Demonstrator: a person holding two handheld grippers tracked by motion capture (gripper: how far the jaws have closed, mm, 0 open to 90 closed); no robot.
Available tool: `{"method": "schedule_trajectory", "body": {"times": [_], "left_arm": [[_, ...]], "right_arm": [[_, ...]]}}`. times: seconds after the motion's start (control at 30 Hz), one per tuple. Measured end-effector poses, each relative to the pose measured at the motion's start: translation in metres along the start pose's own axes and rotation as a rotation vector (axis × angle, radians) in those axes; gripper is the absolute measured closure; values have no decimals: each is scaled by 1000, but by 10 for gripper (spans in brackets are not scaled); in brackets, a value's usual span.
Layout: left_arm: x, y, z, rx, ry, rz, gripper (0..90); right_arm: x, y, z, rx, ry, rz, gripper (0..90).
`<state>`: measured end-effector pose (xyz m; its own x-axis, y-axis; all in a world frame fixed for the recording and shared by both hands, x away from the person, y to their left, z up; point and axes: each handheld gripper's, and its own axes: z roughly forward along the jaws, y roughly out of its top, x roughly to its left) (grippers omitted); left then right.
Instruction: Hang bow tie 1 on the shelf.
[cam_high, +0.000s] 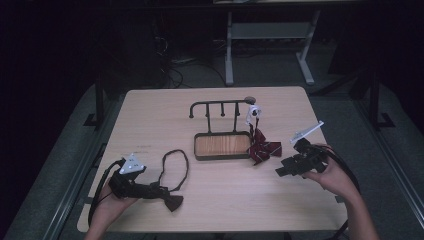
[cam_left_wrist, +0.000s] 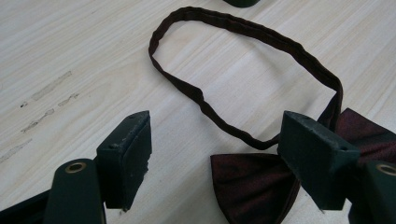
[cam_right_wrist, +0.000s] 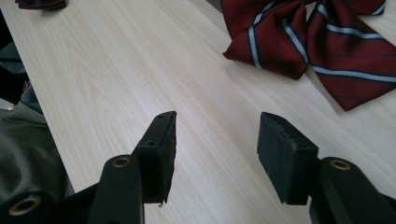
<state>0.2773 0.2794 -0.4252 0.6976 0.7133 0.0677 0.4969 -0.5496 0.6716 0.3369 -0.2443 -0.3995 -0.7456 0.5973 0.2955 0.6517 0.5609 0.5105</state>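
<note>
On the near left of the table (cam_high: 210, 210), in the high view, the left gripper (cam_high: 159, 192) lies low on the wood with its jaws pointing right at the dark bow tie (cam_high: 173, 201); the tie is a deep maroon, almost black in this light, and its thin neck band (cam_high: 175, 169) runs away from the bow in a long closed loop toward the far side; near the middle stands a dark rack (cam_high: 220, 112) with hooks over a wood-floored tray (cam_high: 223, 145); a striped bow tie (cam_high: 264, 149) lies just right of the tray, touching its corner; the right gripper (cam_high: 280, 171) hovers near the right edge, jaws pointing left, apart from the striped tie; no writing can be read.

Seen from the left gripper view, the jaws stand spread; the dark bow tie (cam_left_wrist: 254, 186) lies between them nearer the right jaw, its satin cloth creased; I cannot tell whether that jaw touches it; the neck band (cam_left_wrist: 247, 35) is a narrow ribbed strip lying flat on the pale wood.

Along the right gripper view, the jaws stand wide apart over bare table (cam_right_wrist: 116, 70); the striped bow tie (cam_right_wrist: 303, 42) lies beyond them at the far right, red with white and dark stripes; no label shows.
</note>
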Motion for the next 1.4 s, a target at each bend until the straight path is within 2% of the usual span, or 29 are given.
{"method": "schedule_trajectory", "body": {"times": [0.07,0.17,0.3,0.53,0.6,0.73,0.77,0.8,0.97,1.1,1.17,1.4], "left_arm": [[0,1,0,0,-2,-9,263],[1,3,0,3,-2,4,263],[3,6,1,6,-3,5,264],[5,15,5,30,-11,18,268],[7,21,7,37,-12,29,268],[11,33,10,61,-8,51,273],[11,36,12,64,-10,43,273],[12,39,13,69,-7,54,273],[17,51,23,95,-13,56,275],[22,55,32,117,-27,38,317],[25,57,36,136,-28,23,317],[36,63,53,190,-33,-19,395]], "right_arm": [[2,-3,2,2,-8,-4,467],[5,-7,4,1,-7,-2,461],[7,-11,6,-25,11,-6,460],[9,-14,13,-13,12,-1,453],[9,-15,13,-20,31,4,450],[9,-18,11,-33,28,6,444],[9,-18,11,-40,28,2,442],[9,-19,11,-43,29,1,441],[9,-22,14,-44,25,10,433],[9,-25,17,-39,20,13,429],[9,-25,18,-41,-2,11,430],[9,-29,22,-43,2,19,430]]}}
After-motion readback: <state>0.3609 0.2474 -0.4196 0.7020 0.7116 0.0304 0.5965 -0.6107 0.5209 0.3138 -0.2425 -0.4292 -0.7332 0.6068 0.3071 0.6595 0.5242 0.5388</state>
